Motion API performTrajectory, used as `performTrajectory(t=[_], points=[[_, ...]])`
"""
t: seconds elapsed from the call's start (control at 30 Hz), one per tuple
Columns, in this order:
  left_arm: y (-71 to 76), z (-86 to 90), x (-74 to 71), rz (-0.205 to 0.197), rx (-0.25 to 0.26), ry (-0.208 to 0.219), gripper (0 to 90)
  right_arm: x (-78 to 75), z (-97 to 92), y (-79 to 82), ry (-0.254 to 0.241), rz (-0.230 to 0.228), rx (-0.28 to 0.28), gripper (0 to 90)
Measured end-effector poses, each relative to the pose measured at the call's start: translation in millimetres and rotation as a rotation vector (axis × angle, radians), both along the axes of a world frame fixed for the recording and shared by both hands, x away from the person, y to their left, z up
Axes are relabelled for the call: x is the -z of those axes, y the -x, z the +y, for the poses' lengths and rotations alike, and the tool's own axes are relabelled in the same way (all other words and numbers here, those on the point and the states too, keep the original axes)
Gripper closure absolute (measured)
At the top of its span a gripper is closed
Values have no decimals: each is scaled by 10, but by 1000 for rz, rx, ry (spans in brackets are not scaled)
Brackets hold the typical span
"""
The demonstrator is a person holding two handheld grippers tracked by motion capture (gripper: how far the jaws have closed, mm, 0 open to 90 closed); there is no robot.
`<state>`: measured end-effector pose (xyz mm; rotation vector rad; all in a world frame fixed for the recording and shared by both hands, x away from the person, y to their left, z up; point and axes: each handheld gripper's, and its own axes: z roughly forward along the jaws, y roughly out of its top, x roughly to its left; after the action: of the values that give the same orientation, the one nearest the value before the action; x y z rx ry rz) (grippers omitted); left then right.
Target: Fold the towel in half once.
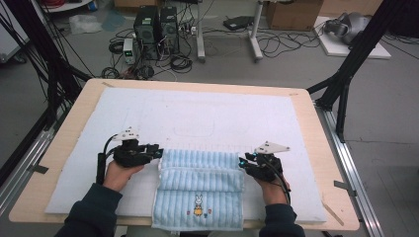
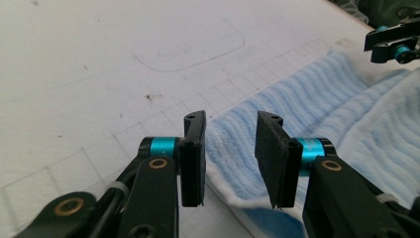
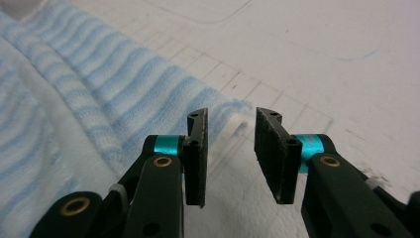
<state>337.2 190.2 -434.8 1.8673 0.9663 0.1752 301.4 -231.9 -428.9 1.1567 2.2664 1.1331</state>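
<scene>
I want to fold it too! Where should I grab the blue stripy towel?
Grab the towel by its two far corners, one from each side. They lie flat at the ends of its far edge, right where the left gripper and right gripper wait, fingers apart.

A blue-and-white striped towel (image 1: 200,190), folded partway over itself, is laid on the white mat (image 1: 207,113) at the table's (image 1: 316,133) near edge, its rabbit print turned toward that edge. The left gripper (image 1: 157,153) is held at the towel's far left corner and the right gripper (image 1: 242,162) at its far right corner. Both are seen with jaws parted, gripping no cloth.
</scene>
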Motion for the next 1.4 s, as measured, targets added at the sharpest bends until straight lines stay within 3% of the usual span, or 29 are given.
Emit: performTrajectory(t=[0.17,0.23,0.3,0.33,0.43,0.53,0.63,0.8,0.93,1.0,1.03,1.07,1.13,1.2,1.27,1.33,1.4], points=[[-77,-150,120,36,30,-27,611,77,88,-67,14,61,-51,737],[-74,-221,168,26,55,-83,713,119,123,-92,34,88,-73,756],[-69,-239,161,6,48,-98,806,133,130,-110,32,100,-77,801],[-66,-235,150,-2,43,-89,889,131,130,-112,31,99,-84,853],[-63,-191,99,-8,18,-33,894,110,143,-91,44,60,-105,870],[-88,-156,59,-2,-2,13,896,77,121,-101,1,39,-81,870],[-149,-153,7,-4,-21,27,897,50,90,-142,-27,28,-50,870],[-261,-192,-24,-4,-57,9,897,38,91,-234,-31,11,-5,869],[-321,-210,20,8,-84,4,896,56,115,-313,-8,1,25,869],[-335,-214,45,-6,-113,-20,894,83,128,-353,5,8,34,865],[-341,-201,47,-9,-136,-25,835,95,132,-360,13,11,40,856],[-342,-180,43,-3,-151,-11,710,103,122,-366,7,17,43,815],[-303,-132,18,-7,-160,6,612,85,94,-330,-10,4,65,694],[-272,-110,21,7,-145,18,581,55,42,-287,-52,-6,80,637],[-247,-114,47,35,-119,17,483,52,7,-271,-91,7,58,579],[-235,-143,92,61,-70,6,457,74,31,-269,-59,23,46,552],[-246,-169,130,72,-64,-27,439,111,71,-282,-36,40,36,527]])
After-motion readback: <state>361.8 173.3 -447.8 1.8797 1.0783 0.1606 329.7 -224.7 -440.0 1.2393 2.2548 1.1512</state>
